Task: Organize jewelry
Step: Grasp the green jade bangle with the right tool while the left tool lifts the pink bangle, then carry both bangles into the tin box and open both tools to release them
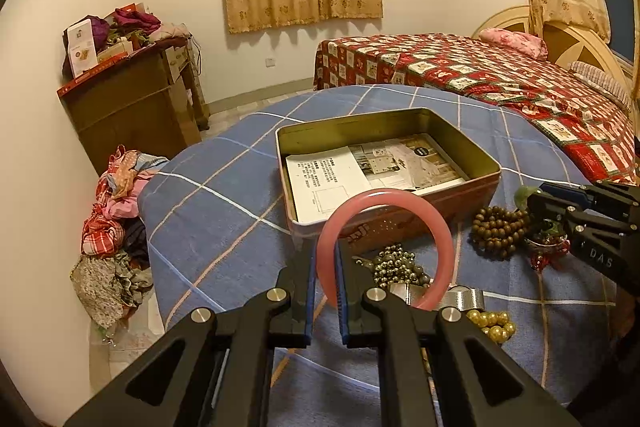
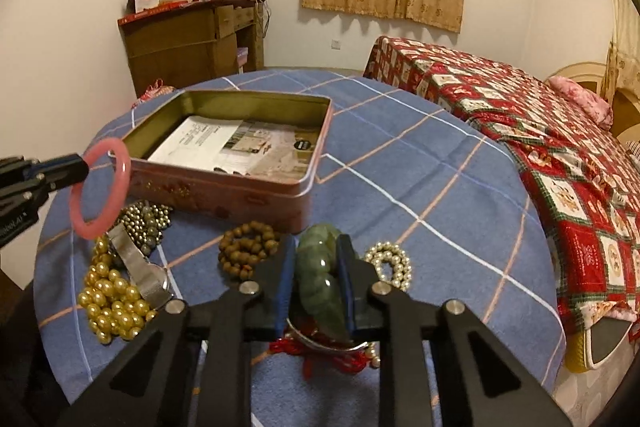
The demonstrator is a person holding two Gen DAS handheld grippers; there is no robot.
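- The left gripper (image 1: 325, 281) was pinching the pink bangle (image 1: 384, 247) by its rim, the ring standing upright off the blue checked cloth (image 1: 224, 211), just in front of the near wall of the open tin box (image 1: 400, 219).
- The tin box sat on the cloth with printed leaflets (image 1: 360, 171) lying flat inside; no jewelry was in it.
- The right gripper (image 2: 316, 287) had its jaws drawn in against a green jade bracelet (image 2: 320, 267), a blue pad pressing on either side; the bracelet lay low by the cloth, over a silver ring-shaped piece with red cord (image 2: 320, 355).
- Just left of it lay a brown wooden bead bracelet (image 2: 248, 251), and just right a small pale pearl bracelet (image 2: 390, 265).
- Further left on the cloth were a heap of gold pearl beads (image 2: 112, 307), a metal watch band (image 2: 140, 271) and a cluster of dark metallic beads (image 2: 148, 223), all near the tin's front wall.
- Beyond the table stood a bed with a red patchwork cover (image 2: 540, 131), a cluttered wooden desk (image 2: 188, 43), and clothes piled on the floor (image 1: 116, 219).
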